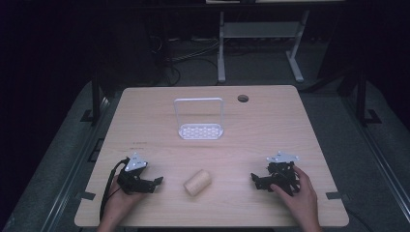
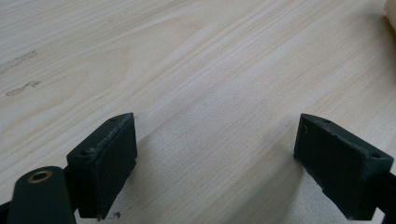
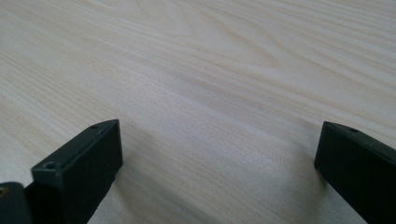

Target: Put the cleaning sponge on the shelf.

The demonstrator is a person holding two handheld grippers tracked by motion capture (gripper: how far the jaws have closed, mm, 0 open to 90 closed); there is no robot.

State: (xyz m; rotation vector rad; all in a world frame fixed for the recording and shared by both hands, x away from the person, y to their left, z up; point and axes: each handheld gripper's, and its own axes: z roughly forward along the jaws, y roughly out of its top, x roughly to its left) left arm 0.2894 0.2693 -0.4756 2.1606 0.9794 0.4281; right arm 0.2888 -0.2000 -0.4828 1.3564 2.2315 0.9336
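The left gripper lies low on the table near its front-left corner, jaws spread wide with only bare wood between them, and the right gripper lies near the front-right corner, its jaws just as wide and likewise holding nothing. Between the two, close to the front edge and nearer the left gripper, a pale cylinder lies on its side, apart from both. Farther back, near the middle of the table, a white wire-frame stand stands upright, with a round cable hole by the far edge.
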